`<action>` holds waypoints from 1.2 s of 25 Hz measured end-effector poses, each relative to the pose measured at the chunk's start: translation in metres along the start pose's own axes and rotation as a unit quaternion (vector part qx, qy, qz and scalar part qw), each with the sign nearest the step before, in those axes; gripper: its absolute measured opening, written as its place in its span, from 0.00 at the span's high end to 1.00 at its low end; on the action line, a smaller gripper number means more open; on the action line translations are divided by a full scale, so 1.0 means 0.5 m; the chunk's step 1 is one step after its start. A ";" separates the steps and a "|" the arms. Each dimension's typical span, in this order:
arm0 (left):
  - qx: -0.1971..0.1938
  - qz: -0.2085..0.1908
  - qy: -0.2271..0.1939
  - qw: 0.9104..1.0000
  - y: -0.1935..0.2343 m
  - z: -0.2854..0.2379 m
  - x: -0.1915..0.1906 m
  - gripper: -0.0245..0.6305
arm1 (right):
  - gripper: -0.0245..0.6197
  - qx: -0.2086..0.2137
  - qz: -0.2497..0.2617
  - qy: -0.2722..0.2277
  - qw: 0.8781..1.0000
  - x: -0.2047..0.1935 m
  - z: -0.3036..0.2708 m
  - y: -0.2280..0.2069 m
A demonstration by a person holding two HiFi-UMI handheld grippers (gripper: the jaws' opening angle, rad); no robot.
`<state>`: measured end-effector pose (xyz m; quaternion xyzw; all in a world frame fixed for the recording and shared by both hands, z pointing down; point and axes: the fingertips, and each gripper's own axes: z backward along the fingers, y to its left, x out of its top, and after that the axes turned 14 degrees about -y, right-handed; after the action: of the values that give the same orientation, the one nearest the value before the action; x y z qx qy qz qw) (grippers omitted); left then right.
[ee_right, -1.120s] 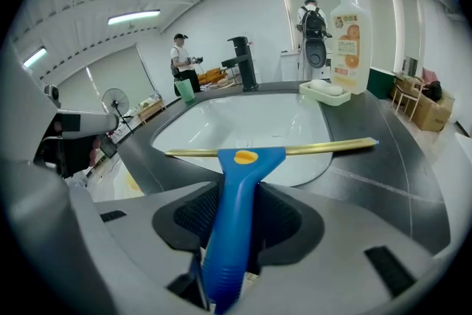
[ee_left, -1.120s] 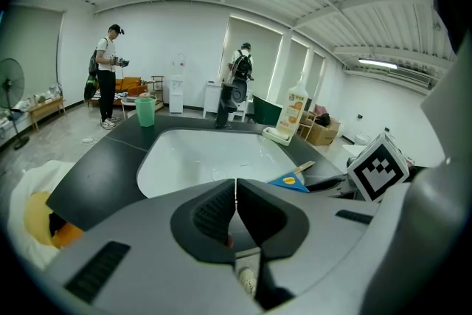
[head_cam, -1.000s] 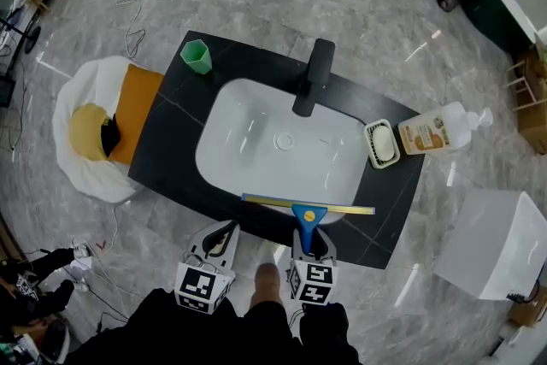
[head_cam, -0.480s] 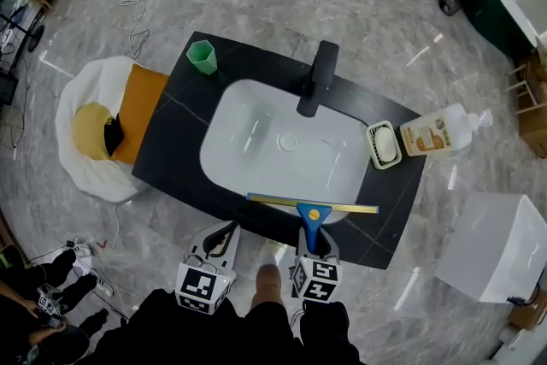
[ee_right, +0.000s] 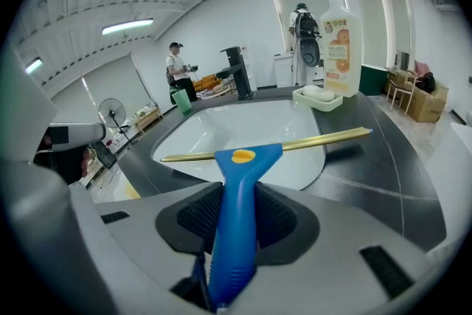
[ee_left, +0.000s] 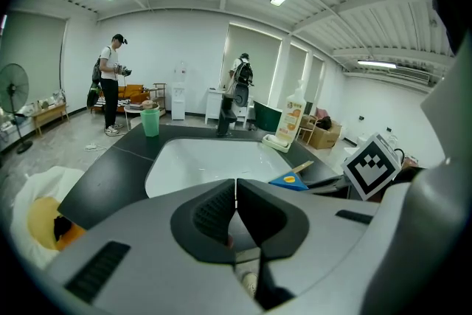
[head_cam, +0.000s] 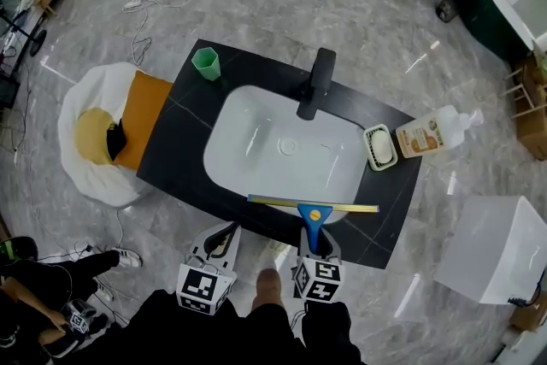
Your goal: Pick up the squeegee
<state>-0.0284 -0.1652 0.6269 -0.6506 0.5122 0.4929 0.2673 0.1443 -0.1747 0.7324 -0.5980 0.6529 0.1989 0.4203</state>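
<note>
right gripper (head_cam: 314, 248) lower centre clamped on squeegee (head_cam: 311, 213) blue handle, blade over sink (head_cam: 256, 141) front rim, left gripper (head_cam: 219, 240) jaws together, empty

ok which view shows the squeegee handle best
Right gripper view: the squeegee fills the centre, blue handle clamped between the jaws. Head view shows it small at the sink's front edge; left gripper view catches only a blue corner.

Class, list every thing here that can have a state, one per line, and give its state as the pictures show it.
sink, basin empty
faucet, not running
squeegee, blade across the sink's front edge, handle gripped
right gripper, shut on the squeegee's handle
left gripper, shut, holding nothing
soap bottle, upright
green cup, upright
soap dish, holding a bar
</note>
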 end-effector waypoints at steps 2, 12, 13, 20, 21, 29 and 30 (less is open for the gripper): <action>0.000 -0.002 -0.005 1.000 -0.001 0.007 0.010 0.92 | 0.73 0.002 0.001 -0.008 1.000 0.014 0.007 0.005; -0.008 -0.020 -0.042 0.999 -0.004 0.041 0.091 0.92 | 0.73 0.000 0.004 -0.055 0.998 0.105 0.055 0.033; -0.010 -0.023 -0.047 0.999 -0.004 0.044 0.101 0.92 | 0.73 -0.001 0.005 -0.060 0.998 0.115 0.062 0.037; -0.035 -0.041 -0.077 0.996 -0.013 0.079 0.162 0.92 | 0.73 -0.010 0.003 -0.109 0.994 0.192 0.123 0.069; -0.039 -0.044 -0.082 0.995 -0.014 0.083 0.173 0.92 | 0.73 -0.013 0.005 -0.117 0.993 0.205 0.134 0.074; -0.083 -0.066 -0.119 0.987 -0.028 0.115 0.245 0.92 | 0.73 -0.042 0.012 -0.181 0.983 0.287 0.229 0.114; -0.090 -0.069 -0.123 0.986 -0.033 0.120 0.254 0.92 | 0.73 -0.047 0.012 -0.189 0.981 0.296 0.244 0.118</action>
<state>-0.0366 -0.1598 0.4860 -0.6399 0.3828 0.5941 0.3017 0.1366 -0.1602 0.5325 -0.5608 0.5585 0.3443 0.5050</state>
